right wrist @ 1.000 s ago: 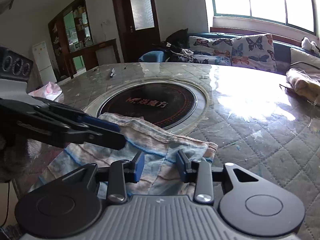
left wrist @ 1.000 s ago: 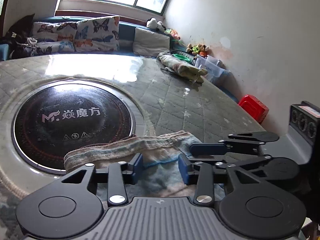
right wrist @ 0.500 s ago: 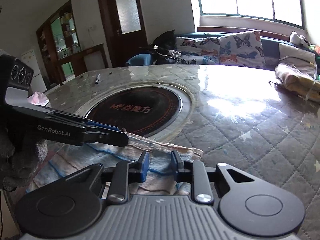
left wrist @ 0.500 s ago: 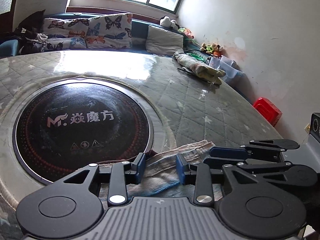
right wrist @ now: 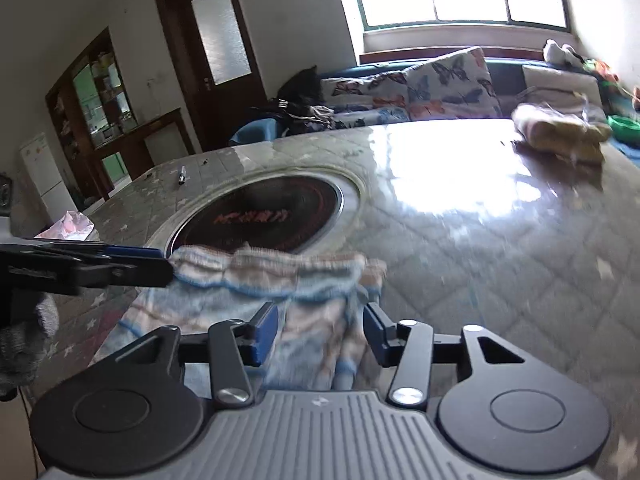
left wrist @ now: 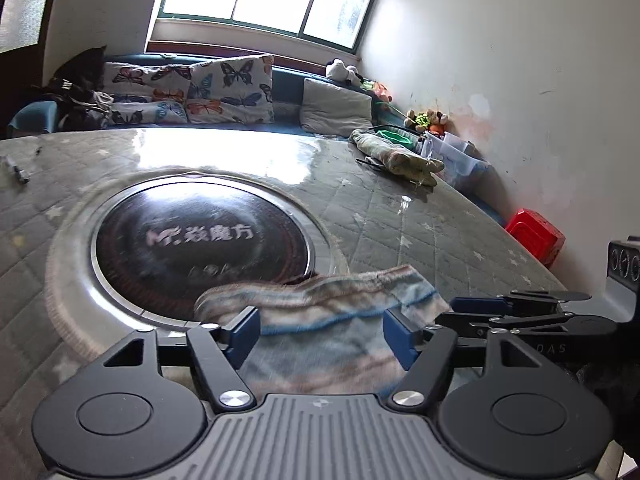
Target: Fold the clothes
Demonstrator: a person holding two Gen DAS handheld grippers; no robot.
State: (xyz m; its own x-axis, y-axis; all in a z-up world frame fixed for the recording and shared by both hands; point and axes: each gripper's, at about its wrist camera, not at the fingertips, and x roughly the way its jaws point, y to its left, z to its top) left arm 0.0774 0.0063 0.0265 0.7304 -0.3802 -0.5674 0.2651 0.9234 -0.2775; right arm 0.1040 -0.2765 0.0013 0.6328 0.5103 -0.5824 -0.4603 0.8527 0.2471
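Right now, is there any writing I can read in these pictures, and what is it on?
"M" logo, then "焱魔方", blurred: on the black cooktop set in the table.
"DAS", faint, part of a longer word: on the right gripper body in the left view.
Small symbols below the cooktop logo: too blurred.
Red cooktop print in the right view: smeared, unreadable.

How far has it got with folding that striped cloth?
One fold looks made: the striped cloth lies doubled, its far edge just over the black round plate. The left claw and right claw are both open over it, gripping nothing. Further folds seem left, and the bundle of cloth farther along the table lies untouched.
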